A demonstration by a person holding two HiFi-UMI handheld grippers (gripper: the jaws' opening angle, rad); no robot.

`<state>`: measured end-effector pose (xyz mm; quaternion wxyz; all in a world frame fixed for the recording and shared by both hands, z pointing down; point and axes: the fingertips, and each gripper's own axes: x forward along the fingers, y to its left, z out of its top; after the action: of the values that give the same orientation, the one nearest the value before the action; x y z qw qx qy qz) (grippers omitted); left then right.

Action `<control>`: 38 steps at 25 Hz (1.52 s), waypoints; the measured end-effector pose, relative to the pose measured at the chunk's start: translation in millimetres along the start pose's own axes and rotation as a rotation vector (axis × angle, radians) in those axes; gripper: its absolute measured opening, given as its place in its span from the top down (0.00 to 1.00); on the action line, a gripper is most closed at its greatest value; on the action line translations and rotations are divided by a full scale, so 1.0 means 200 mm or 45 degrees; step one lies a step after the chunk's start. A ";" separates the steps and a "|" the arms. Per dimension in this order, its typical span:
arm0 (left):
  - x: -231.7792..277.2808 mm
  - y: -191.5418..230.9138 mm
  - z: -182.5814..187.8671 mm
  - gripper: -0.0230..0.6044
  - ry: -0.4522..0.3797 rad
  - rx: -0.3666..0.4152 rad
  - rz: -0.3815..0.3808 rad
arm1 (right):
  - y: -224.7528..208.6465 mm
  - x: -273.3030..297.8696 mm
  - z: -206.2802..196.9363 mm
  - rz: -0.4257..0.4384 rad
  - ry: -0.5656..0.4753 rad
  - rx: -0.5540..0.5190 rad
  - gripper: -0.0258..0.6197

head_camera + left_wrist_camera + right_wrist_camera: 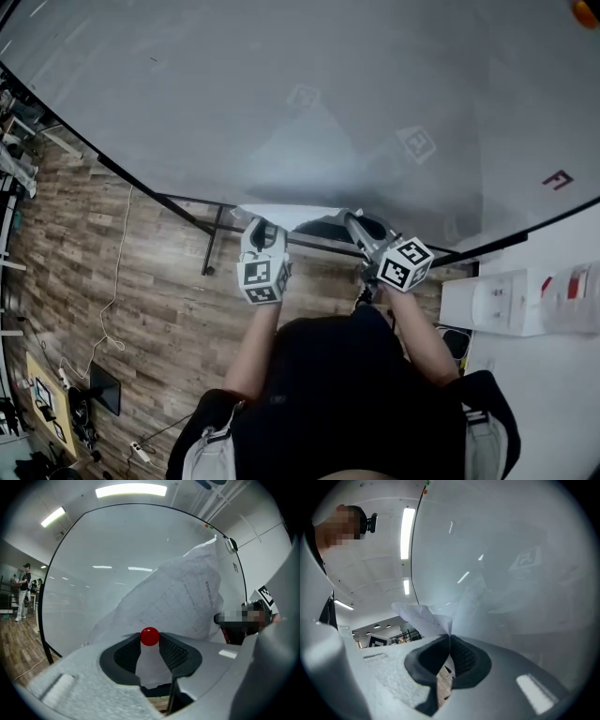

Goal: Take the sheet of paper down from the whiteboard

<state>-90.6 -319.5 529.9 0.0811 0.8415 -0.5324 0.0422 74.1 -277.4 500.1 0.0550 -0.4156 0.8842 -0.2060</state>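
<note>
The white sheet of paper [292, 217] is off the whiteboard [281, 94] and hangs between my two grippers, just in front of the board's lower edge. My right gripper [349, 219] is shut on a crumpled corner of the sheet [423, 616], which sticks out past its tips [449, 641]. In the left gripper view the sheet [178, 597] rises bent beyond the jaws, with faint print on it. My left gripper [262, 227] is shut on a magnet pin with a red ball head [150, 637] and a white stem that runs between the pads [171, 651].
The board's black stand [214, 242] rests on a wood floor with a loose cable [117, 281]. A white cabinet [506, 300] stands at the right. A red mark [558, 180] and an orange spot [586, 11] are on the board. People [23, 590] stand far off.
</note>
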 end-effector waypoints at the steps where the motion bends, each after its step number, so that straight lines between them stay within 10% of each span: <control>1: -0.02 0.00 -0.01 0.75 0.005 0.001 -0.004 | 0.01 -0.01 -0.02 -0.008 0.003 0.004 0.95; 38: -0.61 0.28 -0.29 0.75 0.110 -0.004 0.051 | 0.25 -0.18 -0.46 -0.170 0.093 0.139 0.95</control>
<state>-192.5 -223.9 571.8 0.1046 0.8280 -0.5451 0.0792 36.7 -191.8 561.0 0.0314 -0.4623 0.8434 -0.2721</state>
